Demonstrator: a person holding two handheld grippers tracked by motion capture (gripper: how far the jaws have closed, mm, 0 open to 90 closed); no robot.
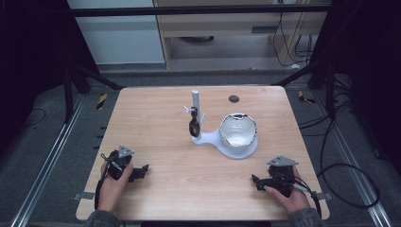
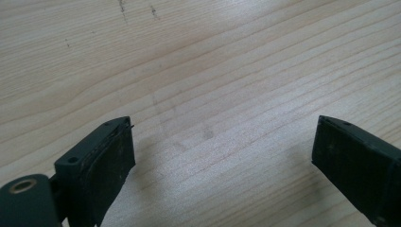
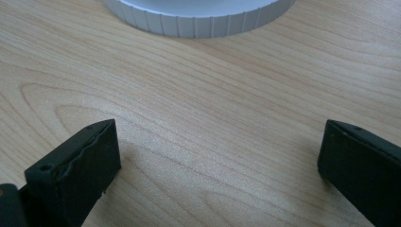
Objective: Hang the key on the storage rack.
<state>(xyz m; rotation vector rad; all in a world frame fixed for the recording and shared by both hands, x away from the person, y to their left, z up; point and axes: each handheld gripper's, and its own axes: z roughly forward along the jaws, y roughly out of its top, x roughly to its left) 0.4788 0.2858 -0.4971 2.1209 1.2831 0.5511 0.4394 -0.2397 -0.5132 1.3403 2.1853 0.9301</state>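
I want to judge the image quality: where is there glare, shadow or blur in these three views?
High view: dark surroundings, glare inside the white bowl. Left gripper view: pale sheen on the table, near pads soft. Right gripper view: white ribbed base sharp, soft shadows beside both jaws.

Matt pale wood-grain table (image 1: pixel 156 142), glossy white bowl (image 1: pixel 238 130), ribbed white plastic base (image 3: pixel 198 21)

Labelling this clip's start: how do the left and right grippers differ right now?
The left gripper sits near the table's left edge with bare wood ahead, while the right gripper sits near the right edge, facing the ribbed white round base. The left points rightward, the right leftward. Both are hand-held, open, empty, low over the wooden table.
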